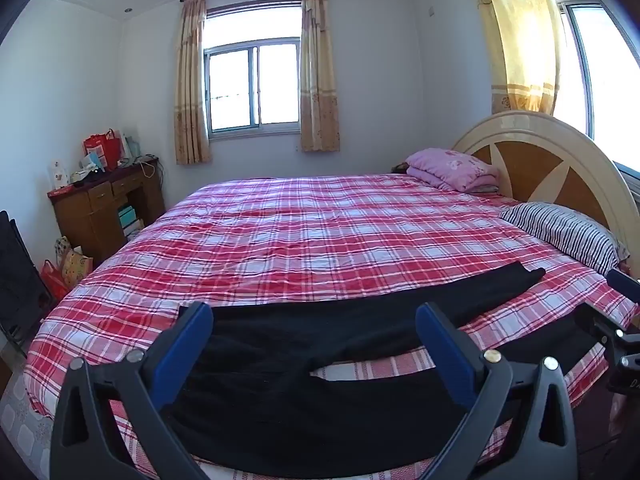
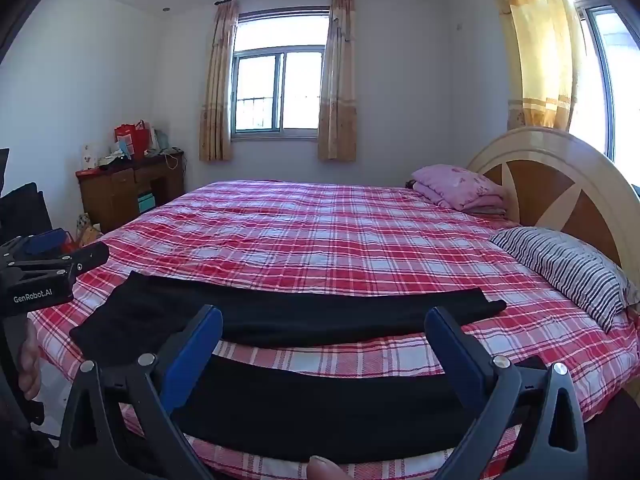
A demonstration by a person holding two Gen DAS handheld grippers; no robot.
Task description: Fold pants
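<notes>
Black pants [image 1: 304,344] lie spread flat along the near edge of the bed [image 1: 320,216], on a red, white and pink plaid cover. In the left wrist view the waist end sits at the left, directly ahead of the fingers; the two legs run off to the right with a strip of plaid cover showing between them. The far leg ends short of the striped pillow [image 1: 568,232].

Left hand-held gripper [image 1: 314,344]: jaws spread wide apart, blue pads on either side of the upper part of the pants, hovering over the cloth. Nothing is pinched between the pads. It tilts slightly downward toward the bed.

Right hand-held gripper [image 2: 324,354]: jaws likewise spread wide, nothing between the pads. Both legs lie ahead of it, the near leg [image 2: 320,408] crossing beneath the fingers, the far leg [image 2: 304,312] beyond, plaid cover between the two. A fingertip [image 2: 320,468] shows at the bottom edge of this view.

In the right wrist view the left unit's black body, lettered "GenRobot.AI", appears at the left edge, near the waist end of the pants, with part of a hand [image 2: 30,364] below it.

Surroundings: folded pink bedding [image 1: 452,168] by the arched headboard [image 1: 540,156]; a wooden desk [image 1: 104,204] with clutter in the far corner; curtained window [image 1: 252,84] on the back wall.
</notes>
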